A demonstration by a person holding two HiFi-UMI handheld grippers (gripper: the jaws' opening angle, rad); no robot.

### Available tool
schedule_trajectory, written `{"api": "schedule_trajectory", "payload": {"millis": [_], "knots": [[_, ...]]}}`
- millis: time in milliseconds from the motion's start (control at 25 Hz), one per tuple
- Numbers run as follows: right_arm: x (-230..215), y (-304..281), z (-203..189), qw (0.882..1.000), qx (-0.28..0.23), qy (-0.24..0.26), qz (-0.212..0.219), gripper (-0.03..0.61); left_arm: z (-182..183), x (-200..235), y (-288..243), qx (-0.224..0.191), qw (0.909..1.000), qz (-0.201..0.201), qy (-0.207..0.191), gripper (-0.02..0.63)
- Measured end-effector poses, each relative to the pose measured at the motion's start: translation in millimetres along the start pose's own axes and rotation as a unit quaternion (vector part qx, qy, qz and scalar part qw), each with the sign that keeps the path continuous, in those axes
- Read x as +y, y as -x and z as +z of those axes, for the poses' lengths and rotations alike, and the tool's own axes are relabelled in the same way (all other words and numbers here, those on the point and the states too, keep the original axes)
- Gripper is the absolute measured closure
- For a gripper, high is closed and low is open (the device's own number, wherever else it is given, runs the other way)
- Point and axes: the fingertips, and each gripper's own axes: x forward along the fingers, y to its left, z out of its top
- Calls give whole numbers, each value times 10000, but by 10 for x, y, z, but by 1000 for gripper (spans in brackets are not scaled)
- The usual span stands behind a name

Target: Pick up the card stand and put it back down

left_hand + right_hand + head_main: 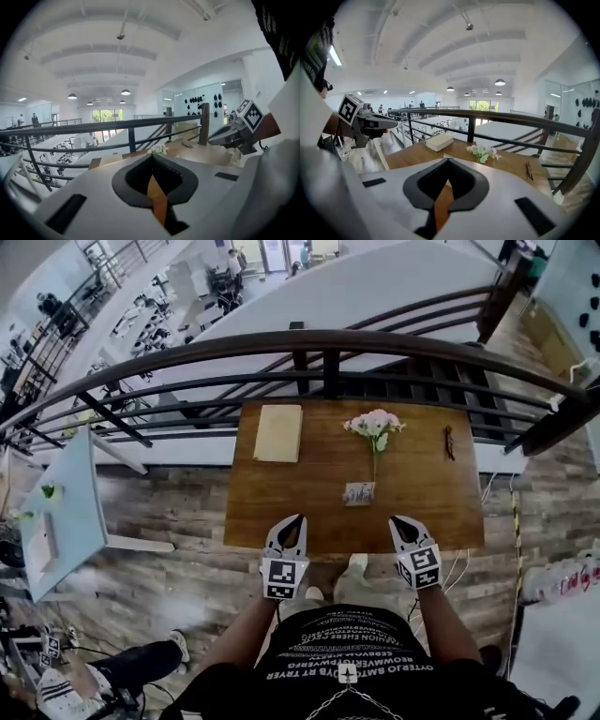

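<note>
Card stand (359,493): upright on the wooden table (281,502), near the middle of the edge nearest the person, flower sprig (375,423) in it.
Left gripper (294,523): jaws together, empty, above that edge.
Right gripper (399,523): jaws together, empty, alongside.

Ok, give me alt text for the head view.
The left gripper and right gripper, both shut and empty, hover at the near edge of a wooden table by a dark railing. On it: a small card stand at centre, pale flowers beyond it, a cream book left, a dark object right.
</note>
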Motion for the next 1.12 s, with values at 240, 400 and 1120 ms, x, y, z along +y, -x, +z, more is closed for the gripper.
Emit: {"api": "schedule_trajectory", "payload": {"millis": [240, 400, 1120], "knots": [[200, 635, 655, 9975, -668, 21, -241, 565, 700, -79, 615, -639, 9978, -110, -133, 588], [384, 1017, 933, 9947, -951, 166, -359, 565, 969, -115, 1014, -998, 9947, -148, -207, 588], [229, 2051, 756, 9927, -1045, 285, -534, 564, 1376, -1056, 1250, -1236, 9907, -554, -143, 588]]}}
